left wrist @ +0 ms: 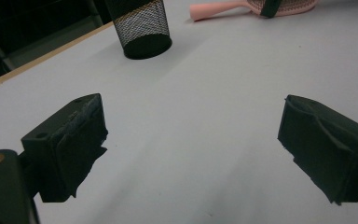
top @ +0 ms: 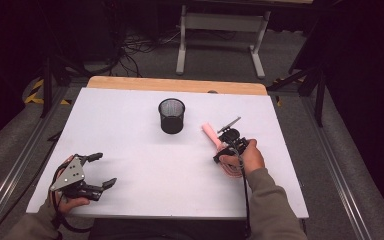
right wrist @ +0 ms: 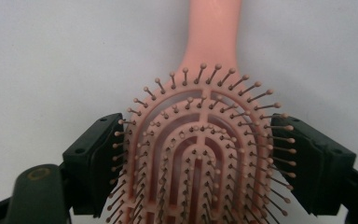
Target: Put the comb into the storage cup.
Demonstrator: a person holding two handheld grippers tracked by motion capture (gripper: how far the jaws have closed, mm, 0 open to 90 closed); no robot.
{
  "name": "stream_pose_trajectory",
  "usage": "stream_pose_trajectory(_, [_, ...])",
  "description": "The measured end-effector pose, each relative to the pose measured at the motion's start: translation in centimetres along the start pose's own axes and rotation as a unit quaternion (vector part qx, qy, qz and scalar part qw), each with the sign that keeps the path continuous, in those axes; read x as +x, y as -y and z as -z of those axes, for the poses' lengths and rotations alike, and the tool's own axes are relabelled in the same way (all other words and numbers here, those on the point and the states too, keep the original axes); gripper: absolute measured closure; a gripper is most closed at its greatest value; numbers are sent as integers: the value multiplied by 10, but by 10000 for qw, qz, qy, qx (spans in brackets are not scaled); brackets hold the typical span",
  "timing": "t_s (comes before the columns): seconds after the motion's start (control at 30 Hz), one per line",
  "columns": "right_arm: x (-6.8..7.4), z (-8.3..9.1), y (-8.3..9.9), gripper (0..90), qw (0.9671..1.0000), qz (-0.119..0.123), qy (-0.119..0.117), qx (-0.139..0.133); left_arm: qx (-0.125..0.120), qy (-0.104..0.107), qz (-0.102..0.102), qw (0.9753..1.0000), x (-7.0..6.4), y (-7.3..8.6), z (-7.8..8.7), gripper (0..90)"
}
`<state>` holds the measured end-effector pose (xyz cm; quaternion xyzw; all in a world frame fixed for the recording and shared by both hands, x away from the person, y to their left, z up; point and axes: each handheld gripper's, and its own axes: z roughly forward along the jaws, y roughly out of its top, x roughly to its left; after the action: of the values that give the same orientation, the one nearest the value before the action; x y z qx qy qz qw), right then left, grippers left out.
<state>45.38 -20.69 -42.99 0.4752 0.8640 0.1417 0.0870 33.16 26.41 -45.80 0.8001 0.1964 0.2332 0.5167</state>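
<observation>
- Mesh cup point(top: 172, 115) stands upright at centre far; its inside cannot be made out.
- Pink brush point(right wrist: 200, 140) lies right of the cup, handle pointing far-left, bristles up.
- Right gripper point(right wrist: 200, 163) jaws flank the brush head.
- Left gripper point(left wrist: 191, 149), near left, jaws wide apart, holding nothing.

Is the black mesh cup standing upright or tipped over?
Upright: the black mesh cup stands on its base on the white table, open rim facing up.

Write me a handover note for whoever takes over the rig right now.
Right gripper: jaws on either side of the pink hairbrush's head, bristles up, handle pointing away; whether they clamp it is unclear.
Left gripper: open, empty, near the table's front left.
Mesh cup: upright at the table's middle back, apparently empty.
Done: brush straddled, not clearly lifted.
Left: probably lift the brush and put it in the cup.
</observation>
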Motion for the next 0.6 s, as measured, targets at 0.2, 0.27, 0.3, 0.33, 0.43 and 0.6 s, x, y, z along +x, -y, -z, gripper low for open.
stream_pose_trajectory(0.2, [0, 5, 2, 207, 9999, -3, -58, -121, -94, 15, -53, 9999, -1, -2, 0, 87])
stream_pose_trajectory(0.27, [1, 9, 2, 207, 9997, 64, -140, -178, -77, -45, -133, 9999, -3, -3, -1, 92])
stream_pose_trajectory(0.3, [2, 11, 2, 207, 9998, 70, -124, -169, -73, -43, -159, 9998, -4, -3, -2, 92])
stream_pose_trajectory(0.33, [3, 12, 2, 207, 9997, 140, -135, -170, -62, -23, -202, 9998, -5, -4, -3, 92])
stream_pose_trajectory(0.43, [5, 17, 3, 207, 9994, 169, -136, -268, -10, -19, -336, 9994, -7, -6, -6, 93])
stream_pose_trajectory(0.6, [8, 25, 7, 207, 9985, 247, -207, -454, -7, -7, -282, 9996, -5, -6, -6, 94])
